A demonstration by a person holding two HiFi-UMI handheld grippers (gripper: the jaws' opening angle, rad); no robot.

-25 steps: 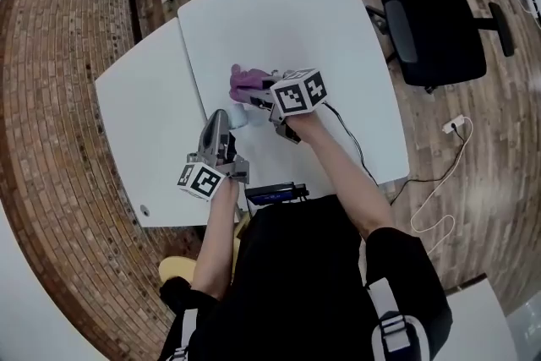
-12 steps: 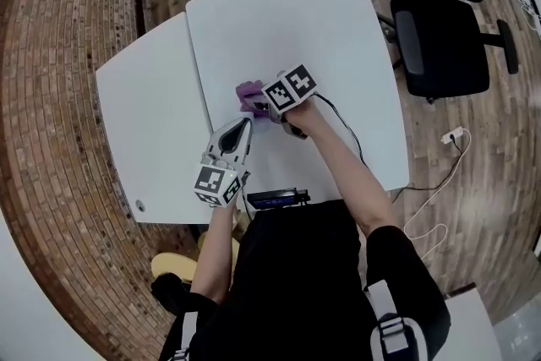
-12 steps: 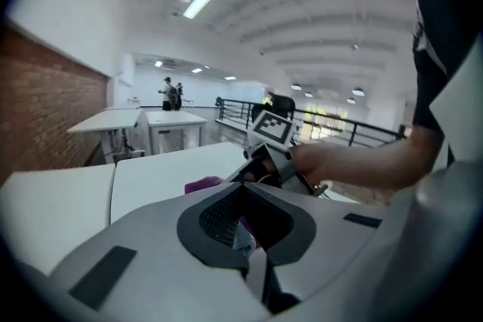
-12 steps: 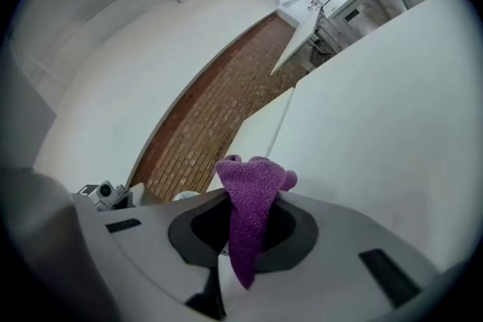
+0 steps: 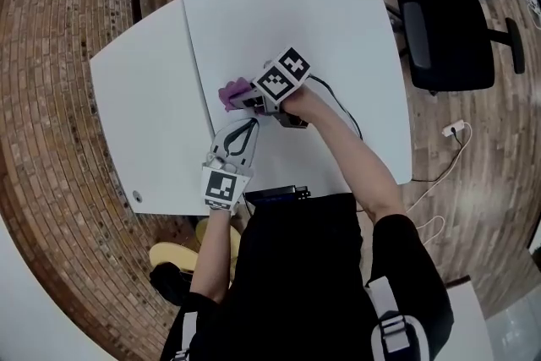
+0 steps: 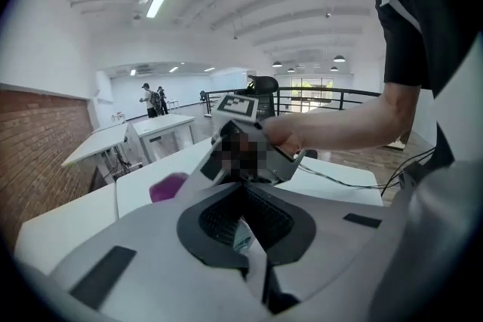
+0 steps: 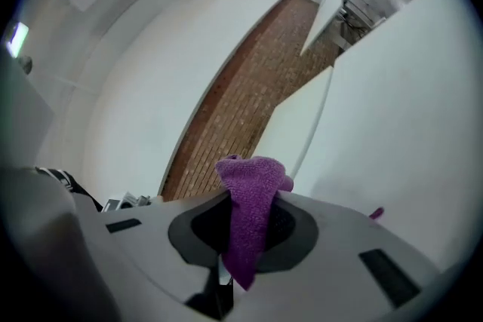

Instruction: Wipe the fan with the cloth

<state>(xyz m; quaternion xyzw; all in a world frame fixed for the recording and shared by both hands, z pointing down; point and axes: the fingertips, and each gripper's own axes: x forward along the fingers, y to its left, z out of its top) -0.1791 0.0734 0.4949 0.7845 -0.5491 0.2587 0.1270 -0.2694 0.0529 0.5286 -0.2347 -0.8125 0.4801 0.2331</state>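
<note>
Cloth [image 7: 250, 221], purple and pinched in the right tool [image 5: 246, 101] over the white surface [image 5: 321, 13], should meet the fan fold-first; the left tool [image 5: 250, 124] is closed, and no view shows the fan clearly.

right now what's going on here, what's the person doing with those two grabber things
A person stands at a white table with a gripper in each hand. The right gripper is clamped on a purple cloth over the tabletop. The left gripper is shut and points toward the cloth from close by. Something small and pale shows at its jaws, too little to say whether it is the fan.
</note>
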